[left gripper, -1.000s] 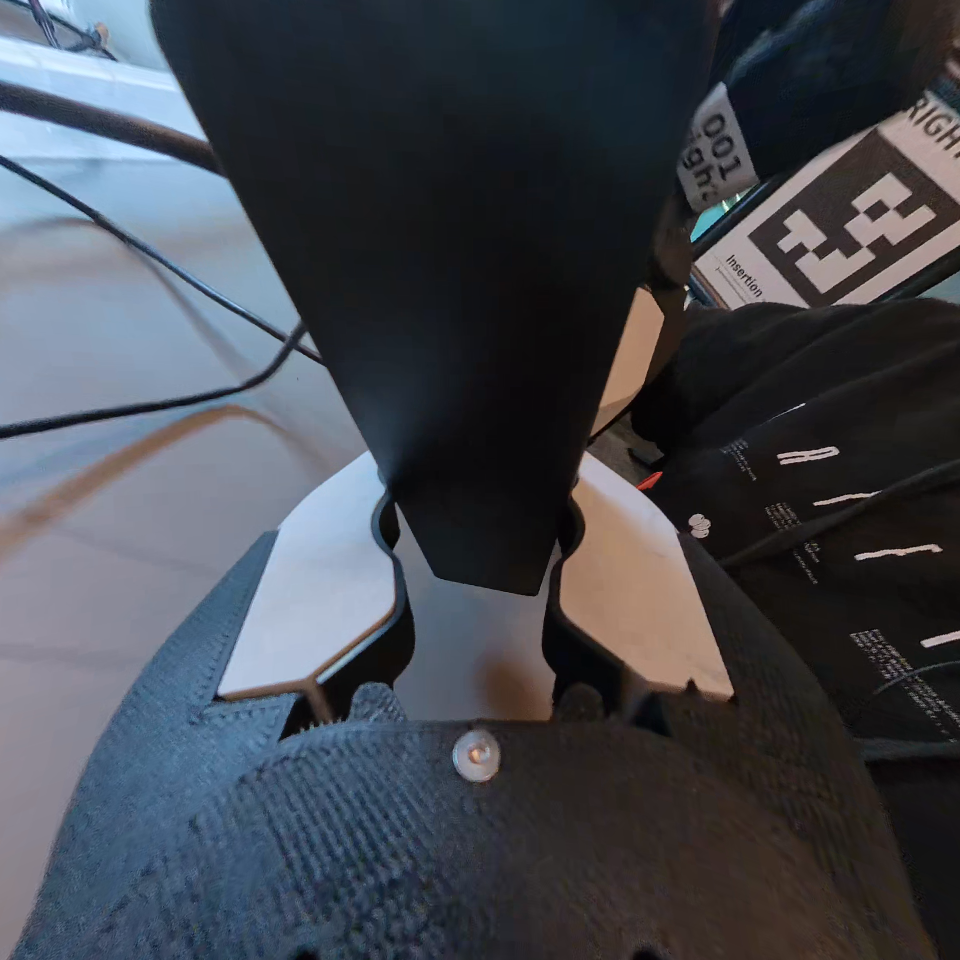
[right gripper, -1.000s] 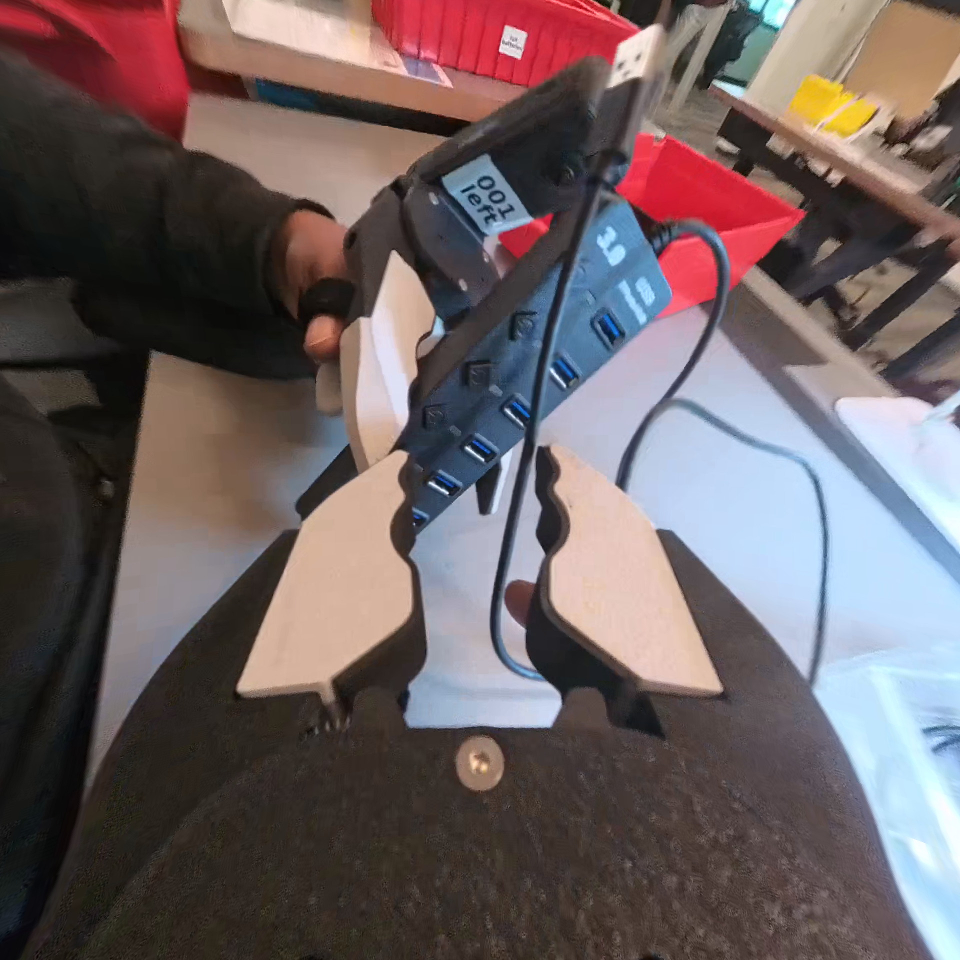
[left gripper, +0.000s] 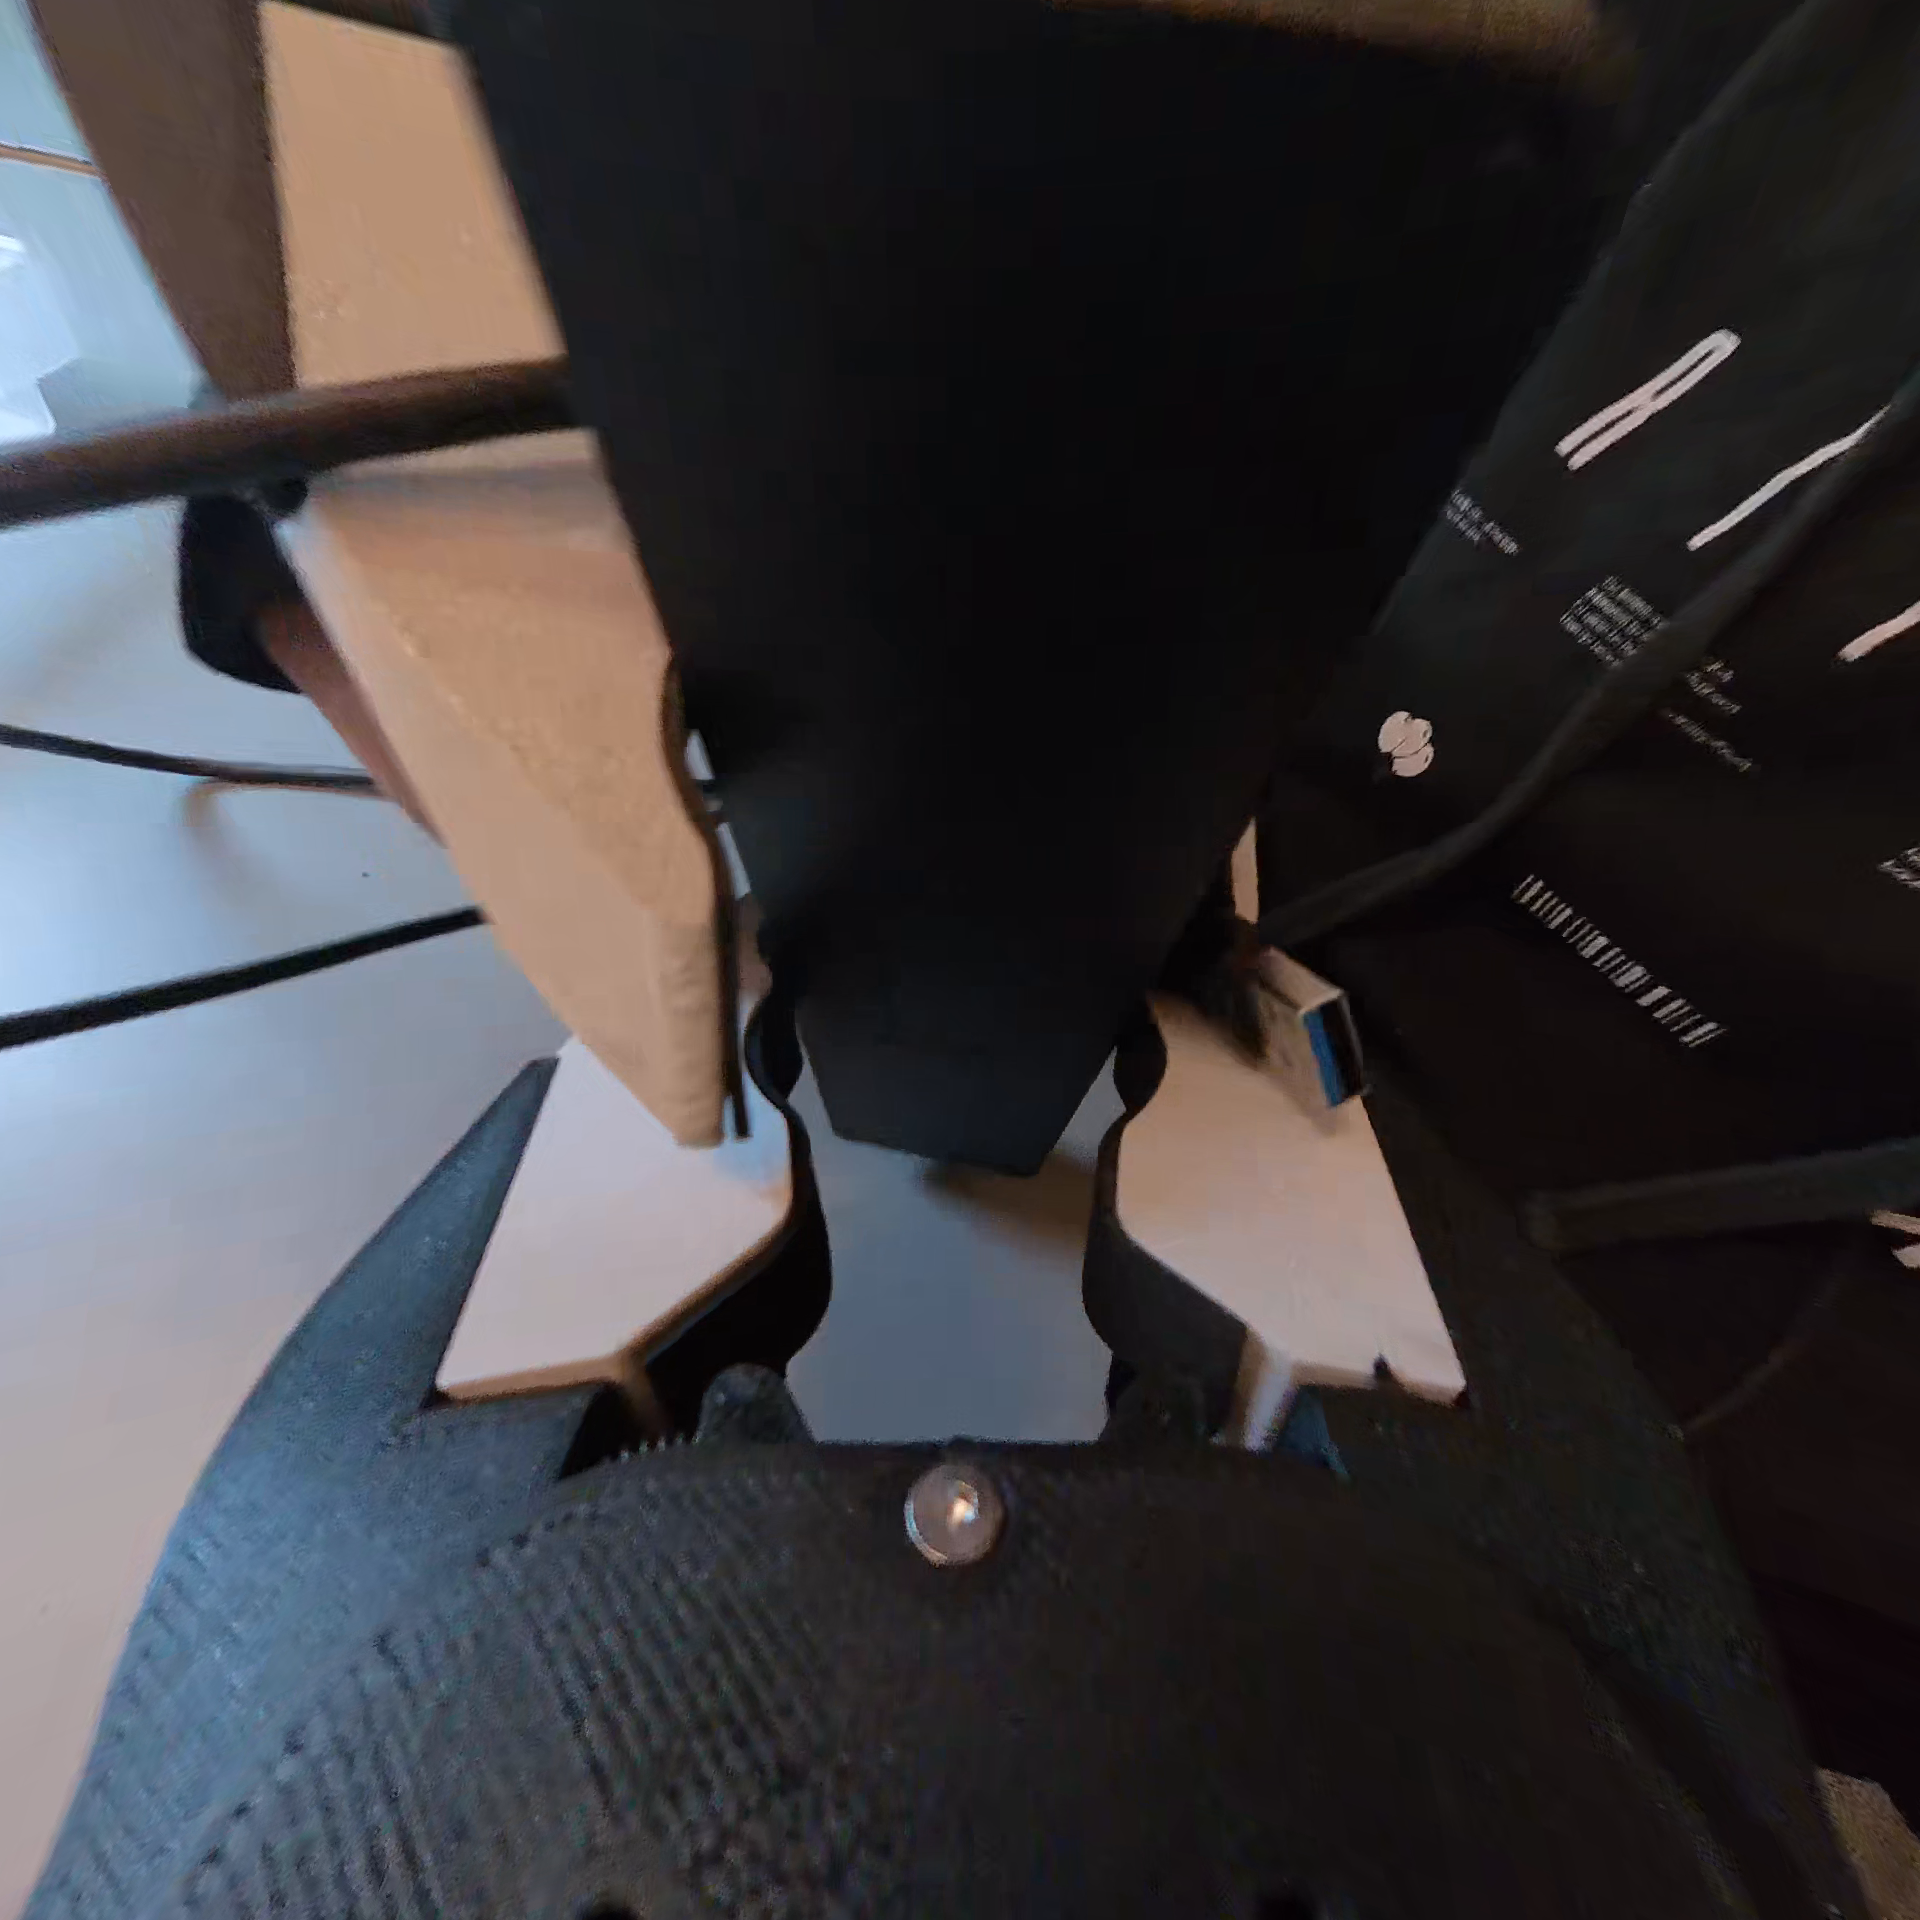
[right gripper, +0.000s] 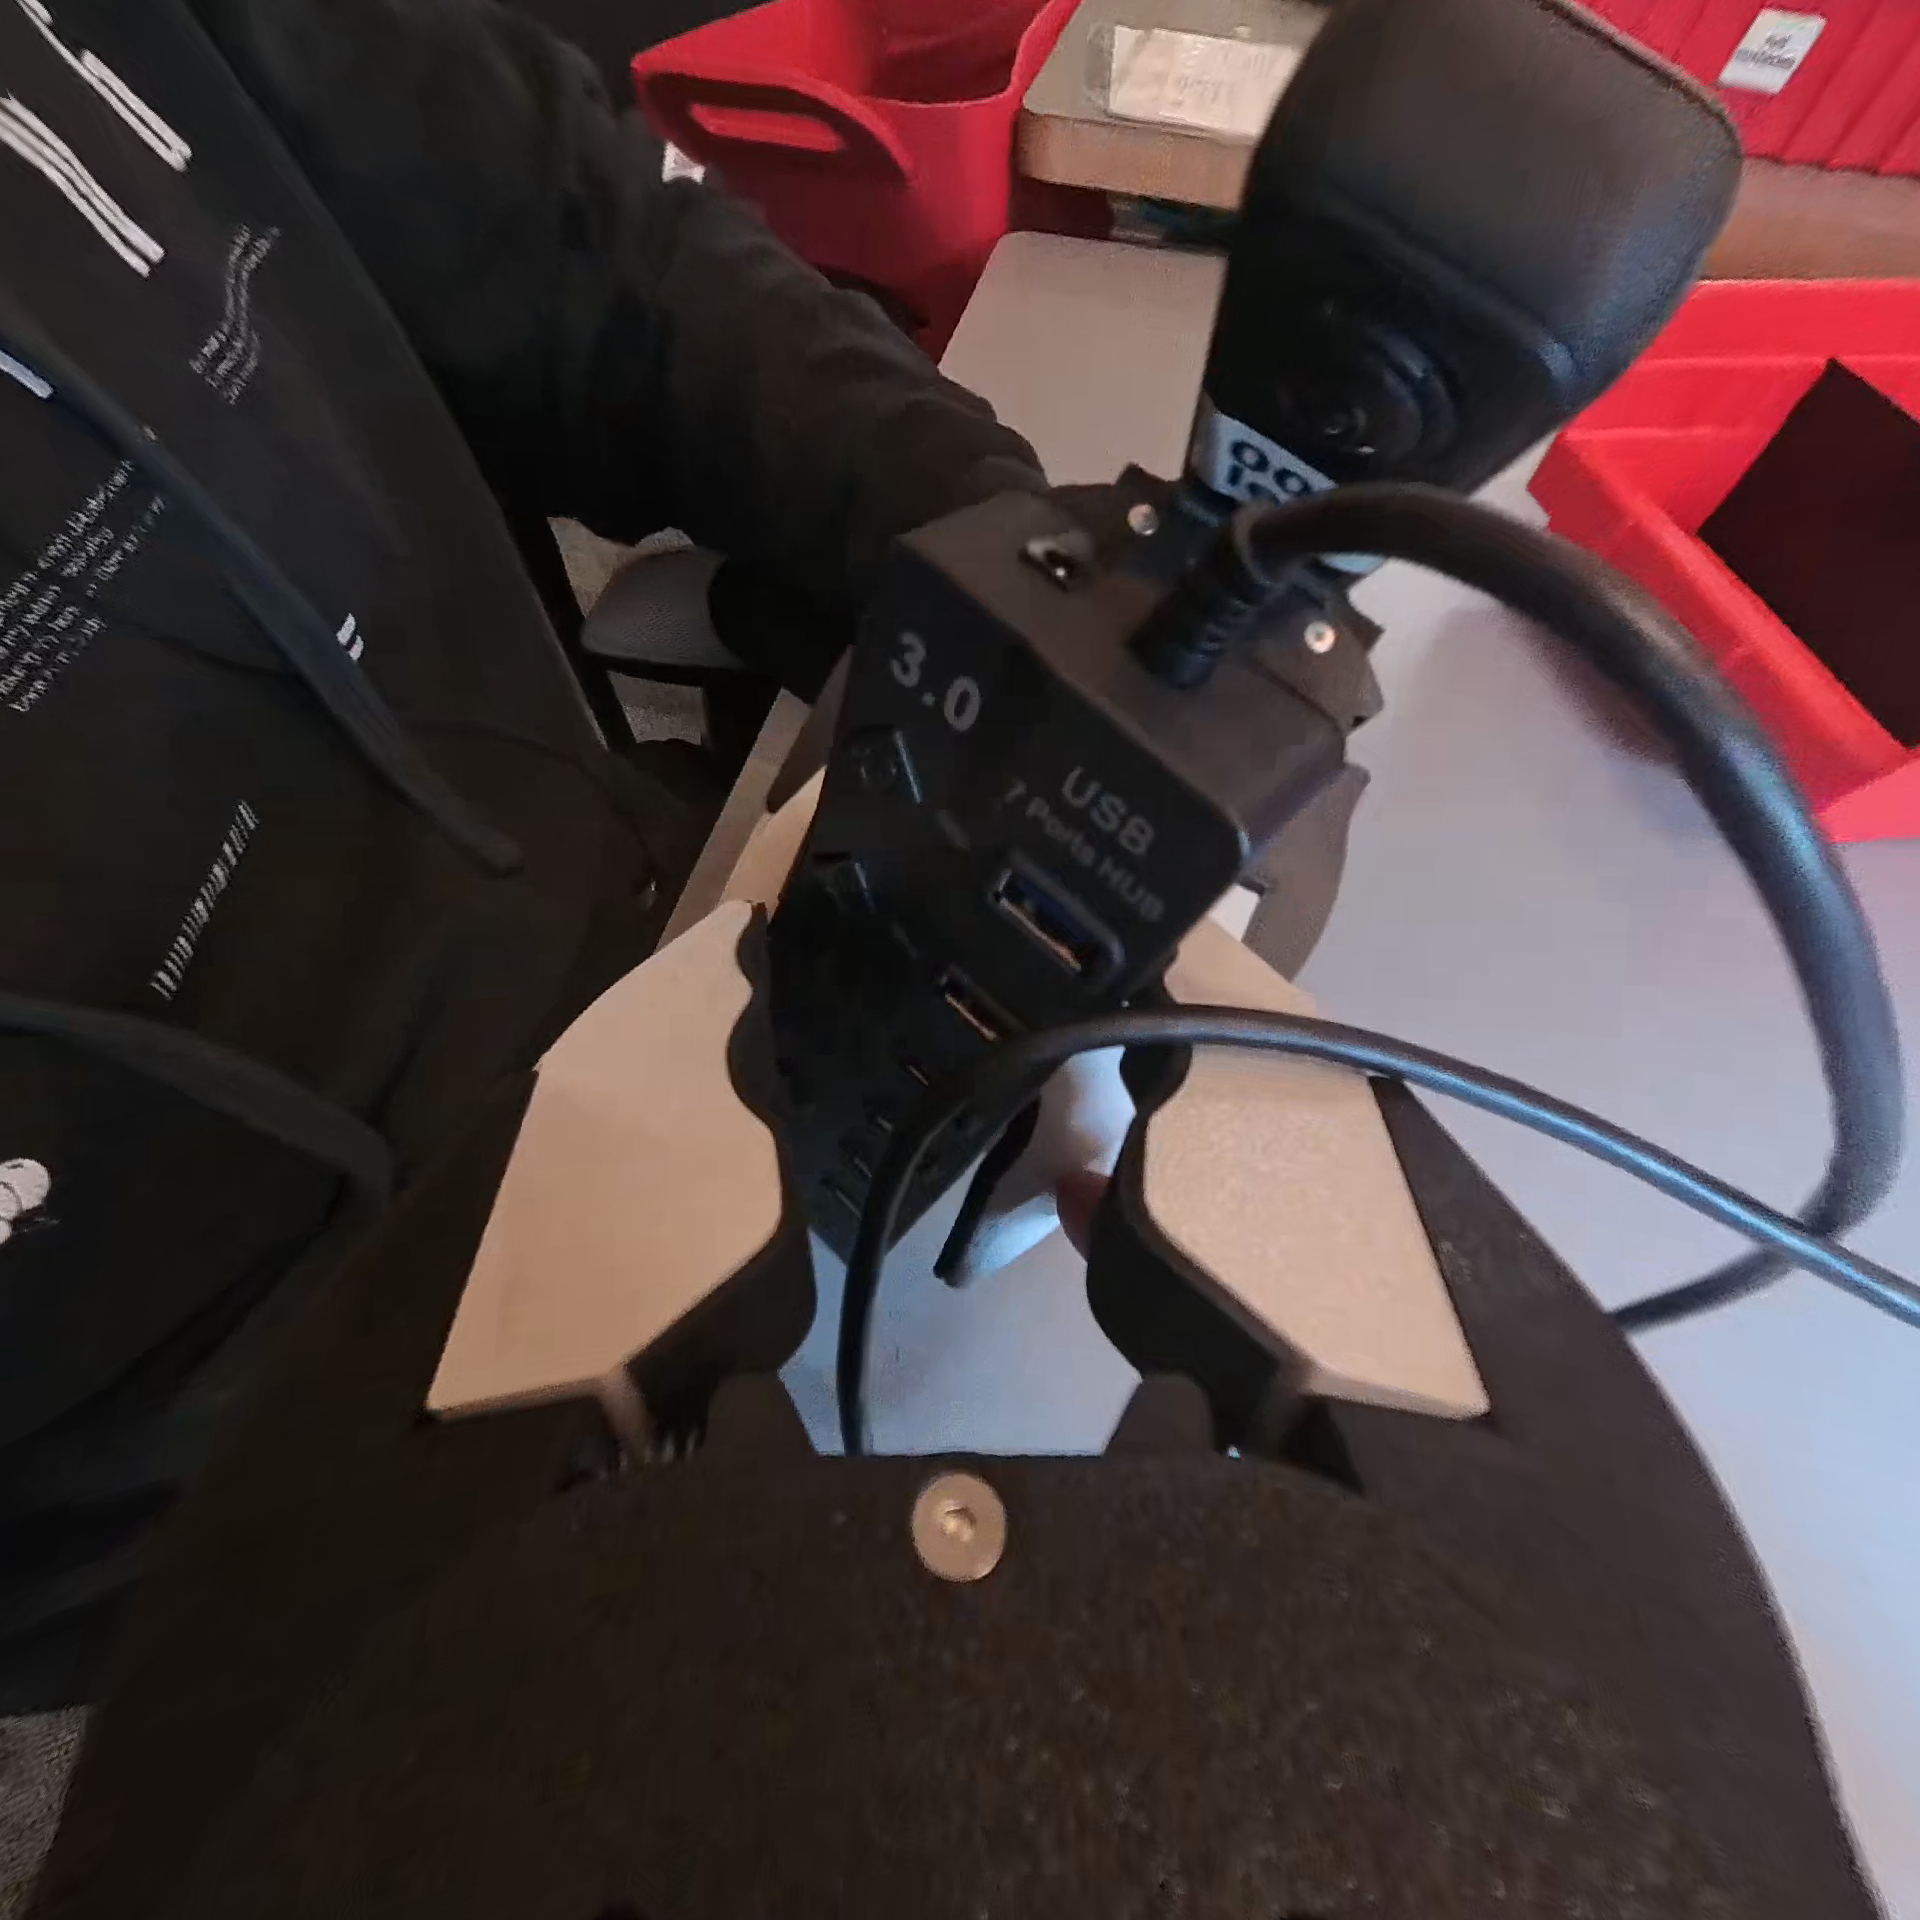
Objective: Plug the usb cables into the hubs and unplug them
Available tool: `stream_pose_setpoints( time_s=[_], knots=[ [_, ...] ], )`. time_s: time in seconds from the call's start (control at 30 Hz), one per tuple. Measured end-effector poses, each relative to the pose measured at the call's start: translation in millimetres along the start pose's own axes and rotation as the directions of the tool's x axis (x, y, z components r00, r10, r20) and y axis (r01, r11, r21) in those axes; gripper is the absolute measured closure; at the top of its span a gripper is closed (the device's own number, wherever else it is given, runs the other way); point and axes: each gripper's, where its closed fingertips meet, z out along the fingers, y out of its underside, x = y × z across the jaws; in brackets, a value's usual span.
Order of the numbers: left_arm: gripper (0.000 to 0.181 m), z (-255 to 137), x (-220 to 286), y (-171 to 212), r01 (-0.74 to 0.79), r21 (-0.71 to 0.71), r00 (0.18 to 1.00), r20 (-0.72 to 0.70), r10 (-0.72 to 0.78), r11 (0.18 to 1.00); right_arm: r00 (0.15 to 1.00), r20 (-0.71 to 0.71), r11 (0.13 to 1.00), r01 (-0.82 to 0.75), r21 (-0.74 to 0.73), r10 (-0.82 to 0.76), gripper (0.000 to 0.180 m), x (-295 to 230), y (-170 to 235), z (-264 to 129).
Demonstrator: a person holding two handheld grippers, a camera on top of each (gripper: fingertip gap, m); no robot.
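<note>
The hub point(left gripper: 935, 520) is clamped in the left claw point(left gripper: 951, 1101) at frame centre, while the right claw point(right gripper: 951, 1081) (jaws apart, cable point(right gripper: 862, 1299) looping loosely between) must still be closed on the plug point(left gripper: 1314, 1034) before insertion.

The hub point(left gripper: 935, 499) filled the left wrist view as a dark back face, its ports turned away and its top cut by the upper edge; the right gripper point(left gripper: 582, 831) behind it showed only one pale, blurred finger, so its jaws could not be read; a USB plug point(left gripper: 1314, 1034) beside the hub was smeared, its cable point(left gripper: 1558, 727) lost against the black sweatshirt point(left gripper: 1662, 935). In the right wrist view the hub's point(right gripper: 997, 831) near ports sank into shadow behind the thin cable point(right gripper: 1455, 1091); the left gripper point(right gripper: 1257, 862) was mostly hidden behind the hub, probably clamping it.
</note>
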Motion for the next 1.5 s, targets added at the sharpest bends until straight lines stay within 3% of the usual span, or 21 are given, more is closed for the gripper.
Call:
stream_pose_setpoints(
  time_s=[0.1,0.17,0.37,0.43,0.5,0.67,0.8,0.93,1.13,1.33,1.5],
  knots=[
    [0.117,-15.7,-11.2,-10.0,0.037,0.081,0.998,0.038,-0.04,0.996,0.999,-0.037,0.999,0.005,0.041,-0.004,0.13,7.9,-9.6,-10.5],
    [0.114,-26.1,-22.8,-17.4,0.079,0.13,0.992,0.091,-0.091,0.988,0.994,-0.104,0.999,0.015,0.042,-0.011,0.132,19.5,-13.4,-18.1],
    [0.121,-60.2,-55.6,-28.1,0.015,0.187,0.93,0.357,-0.083,0.982,0.967,-0.233,0.993,0.09,-0.077,-0.105,0.135,43.1,-23.4,-43.9],
    [0.123,-75.4,-59.7,-31.7,0.029,0.24,0.918,0.377,-0.121,0.97,0.951,-0.282,0.988,0.099,-0.117,-0.128,0.138,53.5,-32.2,-59.4],
    [0.125,-86.8,-62.7,-34.1,0.036,0.282,0.909,0.389,-0.148,0.959,0.921,-0.359,0.984,0.105,-0.143,-0.15,0.149,70.0,-45.1,-80.6],
    [0.128,-105.8,-73.2,-35.2,0.012,0.306,0.872,0.463,-0.16,0.952,0.835,-0.51,0.966,0.089,-0.243,-0.206,0.15,119.4,-74.7,-146.3],
    [0.132,-111.3,-76.4,-33.3,0.014,0.314,0.858,0.484,-0.173,0.949,0.745,-0.627,0.94,0.0,-0.342,-0.228,0.15,174.2,-73.8,-205.0],
    [0.133,-107.3,-77.1,-29.5,0.019,0.295,0.858,0.485,-0.167,0.955,0.636,-0.724,0.873,-0.16,-0.461,-0.266,0.15,240.3,-28.2,-260.5],
    [0.134,-99.0,-80.0,-19.8,0.036,0.248,0.858,0.489,-0.157,0.968,0.567,-0.771,0.694,-0.431,-0.577,-0.288,0.15,320.5,88.5,-311.1],
    [0.134,-94.2,-83.9,-10.5,0.054,0.217,0.857,0.491,-0.157,0.975,0.641,-0.754,0.515,-0.601,-0.611,-0.147,0.15,345.6,185.7,-306.2],
    [0.134,-92.4,-84.6,-6.8,0.077,0.22,0.863,0.473,-0.175,0.972,0.679,-0.733,0.426,-0.652,-0.627,-0.041,0.137,336.3,203.4,-299.2]
  ],
)
